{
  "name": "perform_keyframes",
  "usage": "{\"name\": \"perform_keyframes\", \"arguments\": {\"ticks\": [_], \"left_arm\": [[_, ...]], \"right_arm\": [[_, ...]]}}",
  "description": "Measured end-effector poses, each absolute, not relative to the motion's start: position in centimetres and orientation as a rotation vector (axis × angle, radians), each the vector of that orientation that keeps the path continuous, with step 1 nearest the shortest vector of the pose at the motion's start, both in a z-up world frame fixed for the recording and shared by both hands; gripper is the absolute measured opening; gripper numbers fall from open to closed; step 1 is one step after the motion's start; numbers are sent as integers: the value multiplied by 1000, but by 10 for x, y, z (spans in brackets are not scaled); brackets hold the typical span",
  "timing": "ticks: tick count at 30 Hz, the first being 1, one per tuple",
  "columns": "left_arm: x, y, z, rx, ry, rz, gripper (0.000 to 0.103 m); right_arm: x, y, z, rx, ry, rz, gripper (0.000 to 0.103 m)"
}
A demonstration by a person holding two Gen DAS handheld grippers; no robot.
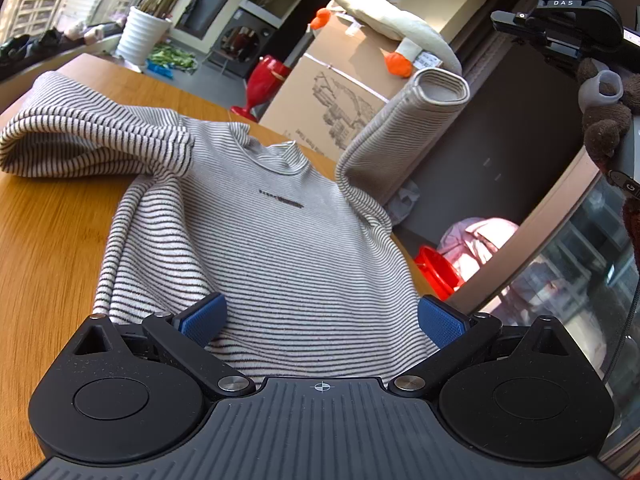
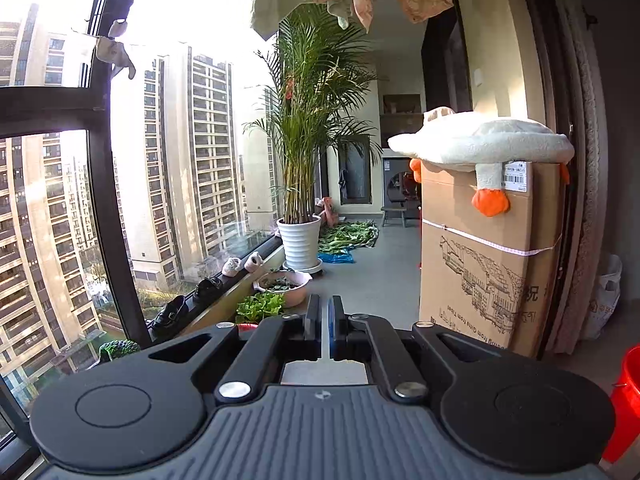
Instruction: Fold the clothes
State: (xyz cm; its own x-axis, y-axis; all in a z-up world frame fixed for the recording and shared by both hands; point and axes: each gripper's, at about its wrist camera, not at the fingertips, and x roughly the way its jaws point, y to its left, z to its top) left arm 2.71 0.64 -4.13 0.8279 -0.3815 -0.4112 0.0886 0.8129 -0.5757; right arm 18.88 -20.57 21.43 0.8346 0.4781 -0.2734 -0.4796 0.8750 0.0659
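On the table (image 1: 48,248), striped shirt (image 1: 264,248) between open left claw (image 1: 320,320).

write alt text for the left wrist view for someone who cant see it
A grey-and-white striped knit top lies on a wooden table, its hem between the open blue-padded left gripper. One sleeve stands raised at the right, the other is bunched at the left. Behind are a cardboard box and a white plush goose.
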Motion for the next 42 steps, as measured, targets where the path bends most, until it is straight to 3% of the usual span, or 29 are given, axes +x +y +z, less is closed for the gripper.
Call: {"name": "perform_keyframes", "arguments": {"ticks": [6,9,11,16,20,23,24,26,29,32,37,42], "left_arm": [[27,6,-41,-569,544,-263,103],[27,6,-41,-568,544,-264,103],[27,7,-40,-568,545,-264,103],[28,7,-40,-566,544,-265,103],[27,6,-41,-560,546,-270,103],[27,6,-41,-560,546,-271,103],[27,6,-41,-561,546,-272,103],[27,6,-41,-563,546,-272,103],[27,6,-42,-564,546,-273,103],[27,6,-42,-562,546,-272,103],[28,4,-42,-556,549,-271,103],[29,3,-42,-549,552,-269,103]], "right_arm": [[184,-180,194,-100,347,564,5],[178,-165,153,-262,435,589,22],[178,-161,115,-292,580,607,40],[187,-182,35,29,958,626,40],[177,-173,16,-3,923,677,60],[175,-157,6,-89,905,678,60],[176,-156,4,-111,906,666,55],[178,-158,4,-148,906,640,19],[174,-188,29,-183,796,565,10],[180,-237,75,-193,649,419,4],[184,-310,155,-248,389,114,4],[185,-327,194,-230,282,60,4]]}}
